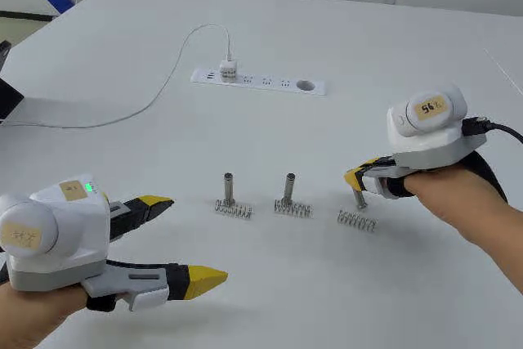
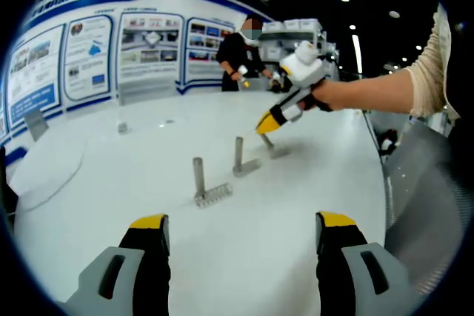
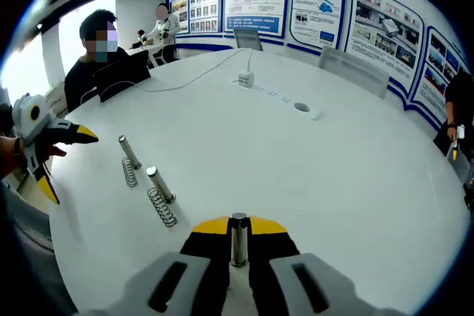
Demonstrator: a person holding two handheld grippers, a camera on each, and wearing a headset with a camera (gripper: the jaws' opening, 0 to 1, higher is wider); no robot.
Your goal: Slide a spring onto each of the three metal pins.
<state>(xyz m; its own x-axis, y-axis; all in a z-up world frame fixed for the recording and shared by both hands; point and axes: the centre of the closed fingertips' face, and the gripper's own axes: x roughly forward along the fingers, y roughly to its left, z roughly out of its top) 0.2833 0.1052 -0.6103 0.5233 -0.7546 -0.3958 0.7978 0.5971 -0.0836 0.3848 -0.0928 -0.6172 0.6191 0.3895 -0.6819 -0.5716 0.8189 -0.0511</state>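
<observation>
The right gripper (image 1: 358,179) was found with its jaws clamped on the rightmost pin (image 3: 238,236). Its spring (image 1: 357,220) lay on the table (image 1: 343,63) just beside the pin's base. The left gripper (image 1: 192,239) hovered well away, jaws apart. Recommended: hold the pin upright with its top free, grasp the spring near one end, and align its bore before lowering.

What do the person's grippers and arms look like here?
Both the left gripper and right gripper have white housings with yellowish labels, and dark jaws with yellow tips. A black cable leaves the right one. The person wears a beige sleeve.
</observation>
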